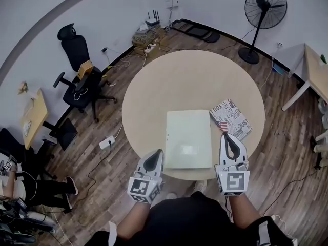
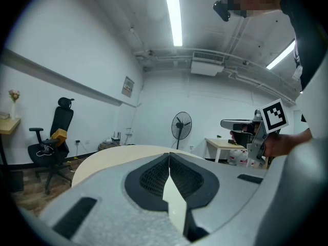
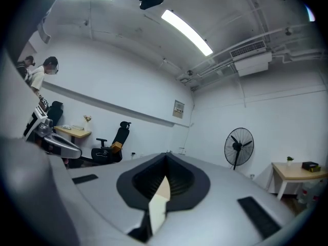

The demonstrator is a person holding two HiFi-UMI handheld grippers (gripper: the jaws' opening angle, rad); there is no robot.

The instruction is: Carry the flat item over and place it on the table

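Note:
A pale, flat rectangular item [image 1: 188,137] lies on the round beige table [image 1: 179,76], close to its near edge. My left gripper [image 1: 156,154] sits just off the item's near-left corner, jaws together. My right gripper [image 1: 226,136] is a little to the right of the item's right edge, beside a patterned magazine [image 1: 231,118], jaws together too. In the left gripper view the jaws [image 2: 169,156] meet at the tip, with only a pale sliver showing low in the gap. The right gripper view shows the same closed jaws [image 3: 165,158]. Neither gripper holds the item.
A black office chair [image 1: 79,76] stands left of the table and a floor fan [image 1: 264,14] at the back right. A wooden desk [image 1: 318,70] is at the right, a small desk [image 1: 33,117] at the left. A power strip [image 1: 106,142] and cables lie on the floor.

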